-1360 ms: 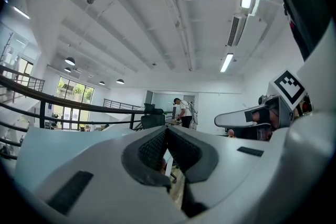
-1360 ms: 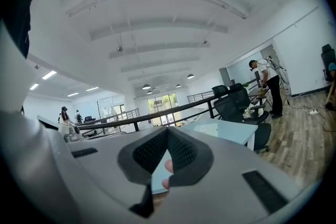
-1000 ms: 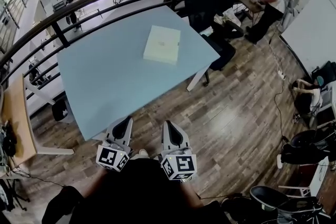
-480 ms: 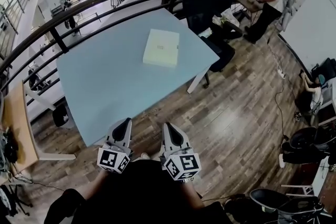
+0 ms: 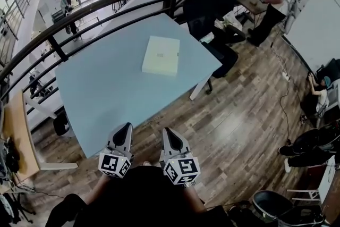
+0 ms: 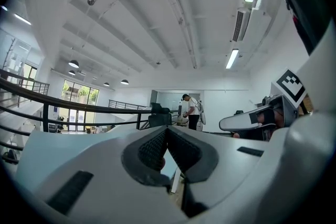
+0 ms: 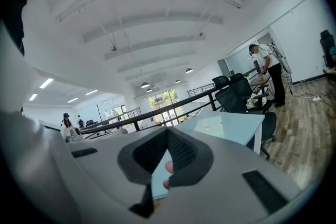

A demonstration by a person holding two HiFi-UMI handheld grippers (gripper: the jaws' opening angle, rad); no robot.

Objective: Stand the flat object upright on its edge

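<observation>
The left gripper was held low, close to the person's body and short of the near edge of the blue table. Its jaws were pressed together, with nothing between them. Farther on, well apart from both grippers, the flat white box lay on its broad face toward the far right part of the table. The right gripper, just beside the left one, also had its jaws pressed together and empty. In my judgement the task was not begun: the box was untouched, and reaching it and tilting it onto an edge were left to do.
</observation>
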